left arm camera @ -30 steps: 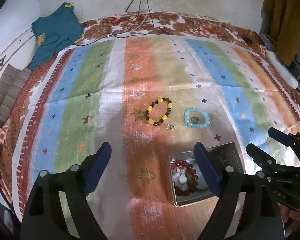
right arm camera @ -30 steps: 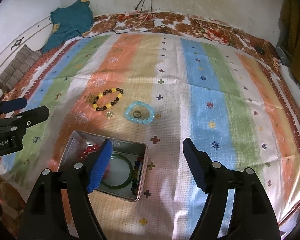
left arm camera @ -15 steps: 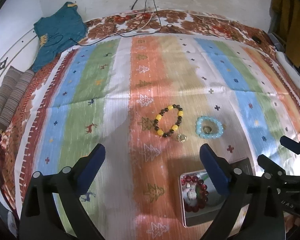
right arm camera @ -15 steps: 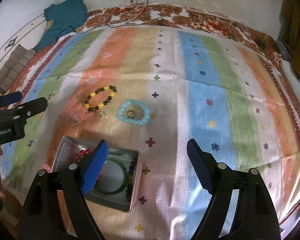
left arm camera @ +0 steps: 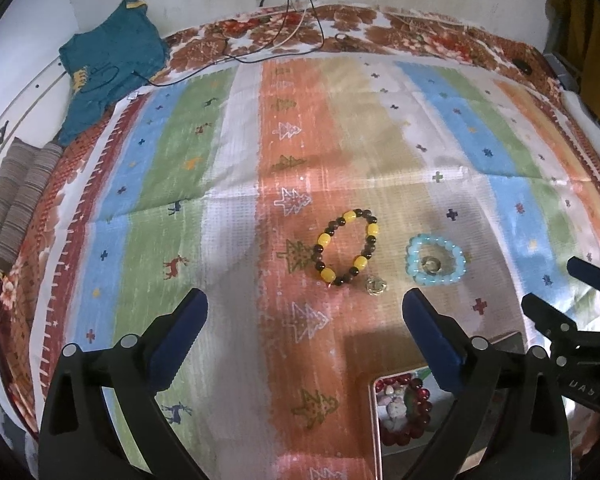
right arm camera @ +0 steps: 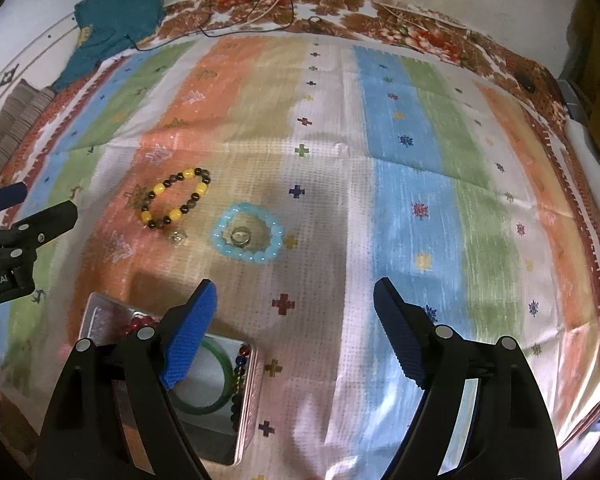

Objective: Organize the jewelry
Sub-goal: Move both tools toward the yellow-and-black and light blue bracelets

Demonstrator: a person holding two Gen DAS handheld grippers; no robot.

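Note:
A yellow and dark bead bracelet (left arm camera: 346, 246) (right arm camera: 178, 202) lies on the striped cloth. A small round pendant (left arm camera: 376, 285) (right arm camera: 178, 237) lies just in front of it. To its right a light blue bead bracelet (left arm camera: 436, 264) (right arm camera: 246, 238) lies around a ring (left arm camera: 432, 265) (right arm camera: 241, 236). A metal tin (left arm camera: 374, 420) (right arm camera: 246, 396) near the front holds a red bead bracelet (left arm camera: 404, 412), a green bangle (right arm camera: 210, 380) and dark beads. My left gripper (left arm camera: 304, 340) is open and empty, above the cloth in front of the yellow bracelet. My right gripper (right arm camera: 294, 332) is open and empty, right of the tin.
A teal garment (left arm camera: 108, 64) lies at the back left with black cables (left arm camera: 292, 12) running from the wall. Folded striped fabric (left arm camera: 16, 200) sits at the left edge. A white object (right arm camera: 592, 168) lies at the right edge of the bed.
Both grippers have drawn back and shifted left; the tin now sits lower and more to the right in the left view. The jewelry has not moved. Both grippers stay open.

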